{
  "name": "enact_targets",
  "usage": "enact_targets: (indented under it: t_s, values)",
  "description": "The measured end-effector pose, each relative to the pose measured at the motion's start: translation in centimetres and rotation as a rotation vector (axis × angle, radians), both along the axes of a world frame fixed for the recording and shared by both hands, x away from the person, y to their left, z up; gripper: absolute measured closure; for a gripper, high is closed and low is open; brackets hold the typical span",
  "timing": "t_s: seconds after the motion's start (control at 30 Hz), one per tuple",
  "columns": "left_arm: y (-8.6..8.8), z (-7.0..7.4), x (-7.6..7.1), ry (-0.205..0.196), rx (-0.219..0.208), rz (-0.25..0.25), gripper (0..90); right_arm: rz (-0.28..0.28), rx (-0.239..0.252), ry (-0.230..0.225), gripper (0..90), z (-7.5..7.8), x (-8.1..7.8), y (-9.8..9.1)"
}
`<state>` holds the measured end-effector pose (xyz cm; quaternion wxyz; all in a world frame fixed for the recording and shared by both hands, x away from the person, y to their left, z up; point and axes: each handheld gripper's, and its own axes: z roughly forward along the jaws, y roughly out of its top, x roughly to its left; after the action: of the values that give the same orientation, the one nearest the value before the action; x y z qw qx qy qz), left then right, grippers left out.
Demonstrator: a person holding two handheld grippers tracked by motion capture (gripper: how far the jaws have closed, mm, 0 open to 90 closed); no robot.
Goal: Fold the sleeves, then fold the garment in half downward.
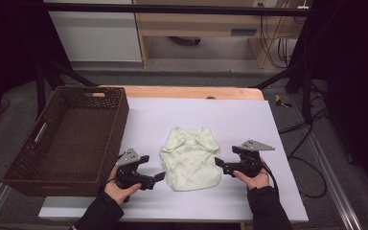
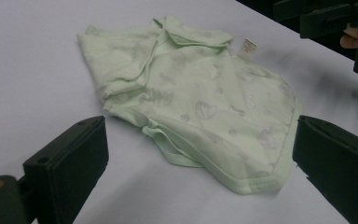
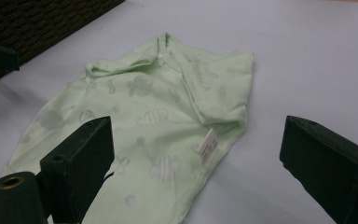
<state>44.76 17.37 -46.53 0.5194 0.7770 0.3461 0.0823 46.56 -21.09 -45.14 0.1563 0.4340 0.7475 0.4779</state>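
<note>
A pale green baby garment (image 1: 190,158) lies flat on the white surface (image 1: 249,120), between the left tongs (image 1: 159,177) and the right tongs (image 1: 219,163). Both stand wide open and hold nothing. The cloth looks light, soft and limp, so it should sag and fold once lifted. A hem or side edge probably gives the surest pinch. A woven basket (image 1: 110,129) waits beside it.

Pale green garment (image 2: 200,107) flat on white table (image 2: 28,70); left hand-held gripper (image 2: 200,158) jaws apart, seemingly untouching.
</note>
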Motion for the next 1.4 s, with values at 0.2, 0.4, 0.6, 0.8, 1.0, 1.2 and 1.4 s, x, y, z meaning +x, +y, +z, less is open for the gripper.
enact_targets:
  t_s: [0.2,0.4,0.6,0.8,1.0,1.2,1.4]
  values:
    - [-0.5,0.0,-0.2,0.006,0.006,-0.011,3.0,0.003,0.003,0.017,8.4,-0.3,-0.8,-0.1]
    - [-1.0,-0.1,-0.5,0.011,0.020,-0.025,3.0,0.016,0.013,0.015,8.5,-0.5,-1.7,-0.1]
    - [-1.6,-0.2,-0.8,0.021,0.027,-0.039,3.0,0.012,0.014,0.024,8.3,-0.9,-2.4,-0.3]
    - [-2.2,-0.6,-1.0,0.036,0.043,-0.056,2.6,0.015,0.011,0.036,8.5,-1.4,-3.0,-0.3]
    - [-2.8,-0.9,-1.1,0.047,0.055,-0.068,2.6,0.021,0.002,0.053,8.4,-1.9,-3.4,-0.1]
    - [-3.3,-1.3,-1.2,0.057,0.077,-0.067,2.7,0.017,-0.012,0.055,8.8,-2.1,-3.6,-0.3]
    - [-3.6,-1.5,-1.3,0.070,0.095,-0.067,2.8,0.011,-0.027,0.067,9.4,-2.4,-3.6,-0.2]
